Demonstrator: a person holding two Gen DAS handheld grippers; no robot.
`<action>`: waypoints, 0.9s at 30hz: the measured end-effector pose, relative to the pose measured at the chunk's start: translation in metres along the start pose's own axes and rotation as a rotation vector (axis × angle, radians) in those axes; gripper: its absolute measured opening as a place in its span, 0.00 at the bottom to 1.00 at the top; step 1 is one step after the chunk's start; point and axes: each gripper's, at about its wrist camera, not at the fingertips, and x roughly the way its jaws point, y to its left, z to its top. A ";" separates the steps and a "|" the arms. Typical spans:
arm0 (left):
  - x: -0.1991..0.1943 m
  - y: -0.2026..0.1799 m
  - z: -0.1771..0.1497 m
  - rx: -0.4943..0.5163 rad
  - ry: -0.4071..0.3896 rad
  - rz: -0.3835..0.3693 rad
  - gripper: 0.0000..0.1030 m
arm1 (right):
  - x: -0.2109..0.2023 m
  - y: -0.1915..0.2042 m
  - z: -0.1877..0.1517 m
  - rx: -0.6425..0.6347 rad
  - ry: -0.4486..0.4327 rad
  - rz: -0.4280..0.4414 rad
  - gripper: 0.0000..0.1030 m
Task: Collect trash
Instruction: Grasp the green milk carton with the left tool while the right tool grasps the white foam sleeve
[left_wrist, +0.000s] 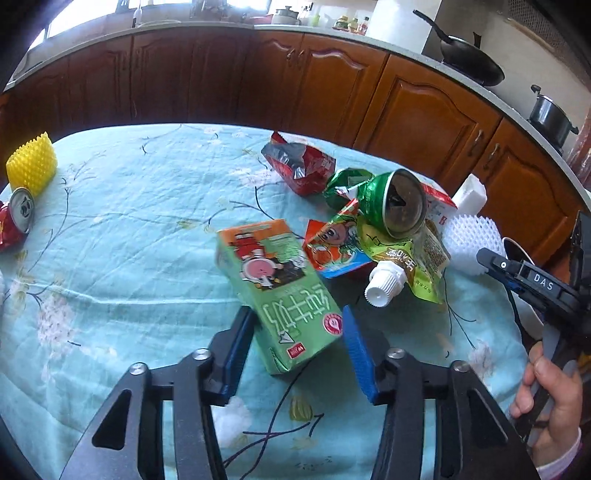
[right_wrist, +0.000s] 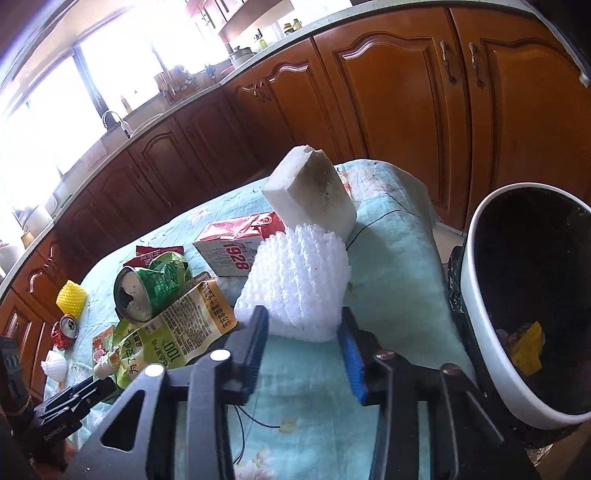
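- Two grippers reach low over the desk (left_wrist: 110, 229), which wears a pale blue flowered cloth.
- Left gripper (left_wrist: 297, 334) angles down, its fingers (left_wrist: 240, 343) spread wide on either side of one green drink carton (left_wrist: 279, 291); neither pad clearly presses it.
- Beyond those fingers lie one crushed green can (left_wrist: 397, 203), one spouted pouch (left_wrist: 402, 262), one red wrapper (left_wrist: 299, 166); far to their left sit one yellow foam net (left_wrist: 31, 166) and one red can (left_wrist: 16, 219).
- Right gripper (right_wrist: 301, 339) points forward, fingers (right_wrist: 255, 343) wide apart around the near end of one white foam net (right_wrist: 295, 284); whether they touch it, I cannot tell.
- Just past that net stand one white foam block (right_wrist: 314, 192) and one red-and-white carton (right_wrist: 236, 247).
- One white bin (right_wrist: 491, 317) with a dark liner stands right of the right fingers, scraps inside.
- One bare hand (left_wrist: 550, 402) grips the right tool's handle.
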 end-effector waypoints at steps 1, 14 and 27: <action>-0.003 0.001 0.001 0.012 -0.008 -0.005 0.29 | -0.003 0.000 -0.001 -0.001 -0.006 0.000 0.24; -0.018 0.010 -0.001 0.029 -0.029 -0.046 0.12 | -0.033 0.005 -0.018 -0.002 -0.042 0.038 0.20; 0.008 -0.002 0.005 0.009 0.049 -0.002 0.65 | -0.046 0.004 -0.027 0.018 -0.048 0.047 0.20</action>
